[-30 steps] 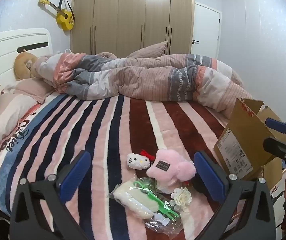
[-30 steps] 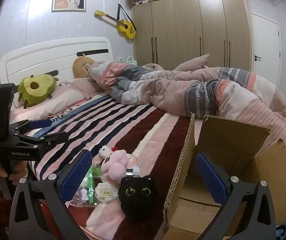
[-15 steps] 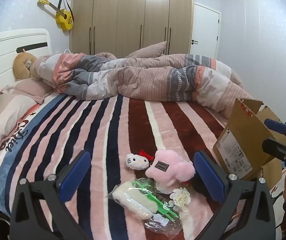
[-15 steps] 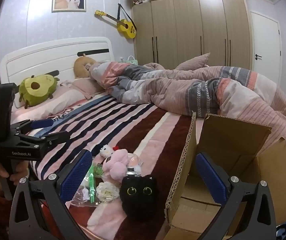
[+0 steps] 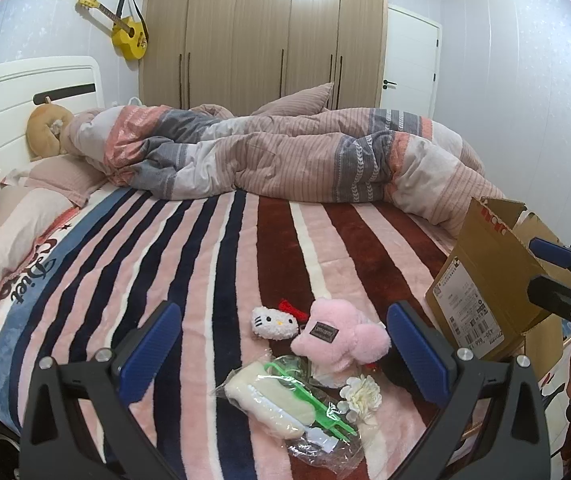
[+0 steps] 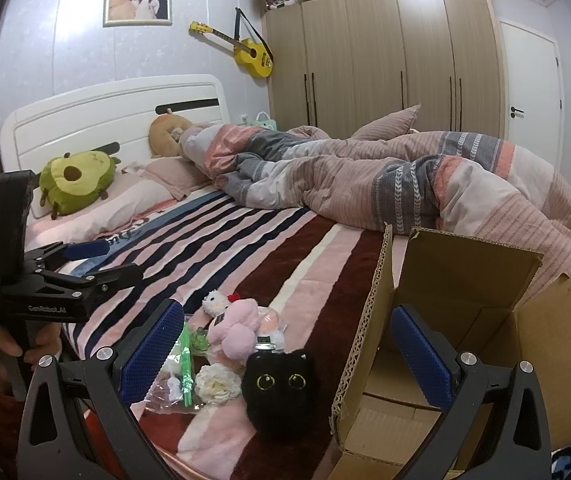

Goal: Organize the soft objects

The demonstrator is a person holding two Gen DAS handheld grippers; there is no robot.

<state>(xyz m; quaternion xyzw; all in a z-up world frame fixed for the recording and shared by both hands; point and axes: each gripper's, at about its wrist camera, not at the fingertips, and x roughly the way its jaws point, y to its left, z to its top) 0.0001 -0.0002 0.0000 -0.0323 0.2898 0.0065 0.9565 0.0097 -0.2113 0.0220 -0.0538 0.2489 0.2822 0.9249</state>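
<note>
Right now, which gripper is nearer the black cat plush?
Right. The black cat plush lies just ahead between the right gripper's open fingers, beside the box. The left gripper hangs farther left, over the pink plush.

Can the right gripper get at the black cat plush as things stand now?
Probably yes. The right gripper is open and holds nothing, and the black cat plush lies on the blanket just ahead, between its fingers. Its top is uncovered; the cardboard box stands beside it, to the right.
</note>
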